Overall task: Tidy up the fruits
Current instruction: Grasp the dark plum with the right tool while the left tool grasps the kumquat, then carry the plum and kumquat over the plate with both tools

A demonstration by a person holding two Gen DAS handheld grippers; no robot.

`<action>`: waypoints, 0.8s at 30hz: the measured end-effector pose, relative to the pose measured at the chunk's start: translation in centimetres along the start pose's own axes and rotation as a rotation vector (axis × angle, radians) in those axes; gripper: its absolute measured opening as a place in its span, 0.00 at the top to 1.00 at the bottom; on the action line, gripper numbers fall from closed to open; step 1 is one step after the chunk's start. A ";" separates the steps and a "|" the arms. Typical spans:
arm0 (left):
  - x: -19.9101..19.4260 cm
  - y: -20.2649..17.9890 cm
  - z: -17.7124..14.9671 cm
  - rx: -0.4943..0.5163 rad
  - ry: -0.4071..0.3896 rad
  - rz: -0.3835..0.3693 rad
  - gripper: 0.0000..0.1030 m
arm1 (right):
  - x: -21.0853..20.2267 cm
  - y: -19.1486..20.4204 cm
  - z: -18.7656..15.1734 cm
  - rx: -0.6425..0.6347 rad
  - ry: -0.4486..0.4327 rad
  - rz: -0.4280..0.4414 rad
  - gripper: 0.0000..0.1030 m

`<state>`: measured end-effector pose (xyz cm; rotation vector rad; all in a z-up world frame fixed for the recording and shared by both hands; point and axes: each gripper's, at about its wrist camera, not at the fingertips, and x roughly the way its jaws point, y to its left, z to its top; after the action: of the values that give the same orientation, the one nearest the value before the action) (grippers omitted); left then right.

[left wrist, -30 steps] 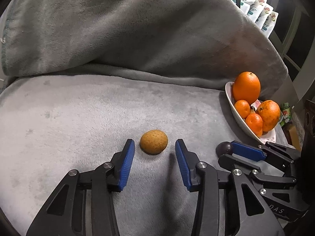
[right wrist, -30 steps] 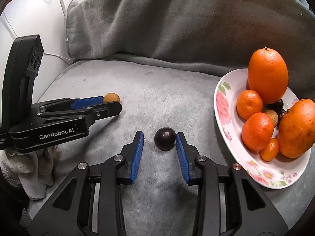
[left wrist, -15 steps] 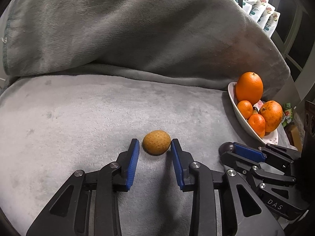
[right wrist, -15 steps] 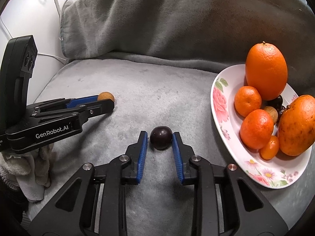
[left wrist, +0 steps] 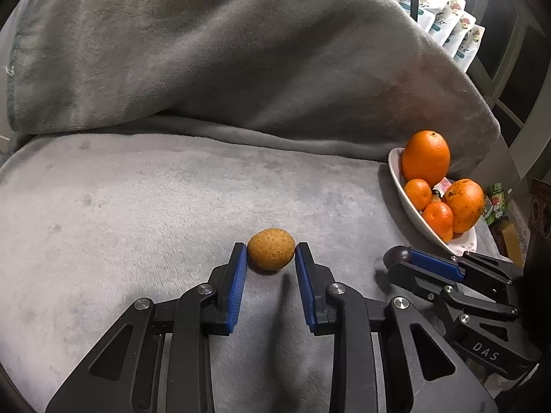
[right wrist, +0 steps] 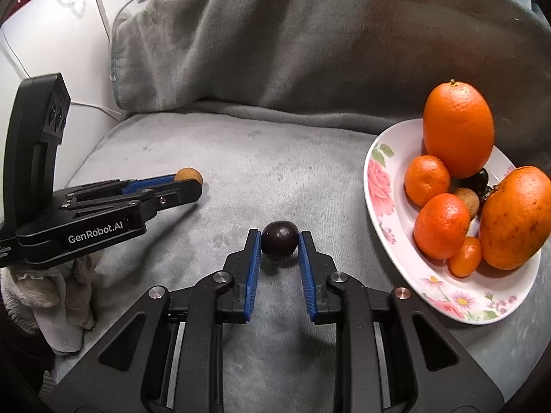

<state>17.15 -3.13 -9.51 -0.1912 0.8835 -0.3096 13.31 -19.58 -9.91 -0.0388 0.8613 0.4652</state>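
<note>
- Two tongs work side by side over a grey blanket point(left wrist: 172, 206) that covers the seat and backrest of a sofa.
- Left tongs point(left wrist: 271, 254): blue pads have just closed onto a speckled tan fruit point(left wrist: 271, 248), one pad touching each flank; the fruit rests on the blanket and is clasped at the pad tips.
- Right tongs point(right wrist: 279, 245): pads have just closed onto a dark purple fruit point(right wrist: 279, 244), gripped on both sides at the pad tips, the fruit sitting on the blanket.
- In the right wrist view, the left tongs show at the left edge, with the tan fruit peeking past their tips.
- Floral plate point(right wrist: 378, 186): white with pink flowers, standing on the blanket to the right of both tongs, apart from the purple fruit.
- Plate contents: a large orange point(right wrist: 458, 130) at the back, two tangerines point(right wrist: 427, 180), a spotted orange fruit point(right wrist: 513, 220), a small oblong orange fruit point(right wrist: 465, 256), a tan fruit and dark fruits between them.
- A gloved hand point(right wrist: 51, 296) shows beneath the left tongs.
- Printed pouches point(left wrist: 444, 13) stand behind the backrest.
</note>
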 end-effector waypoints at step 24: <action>-2.7 -7.8 0.9 0.098 -0.065 -0.140 0.74 | -11.3 -5.8 -0.7 0.070 -0.198 -0.048 0.78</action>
<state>14.79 -9.50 -4.78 -0.1716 0.7904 -0.4737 8.89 -29.27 -2.85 0.0505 0.6797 0.3868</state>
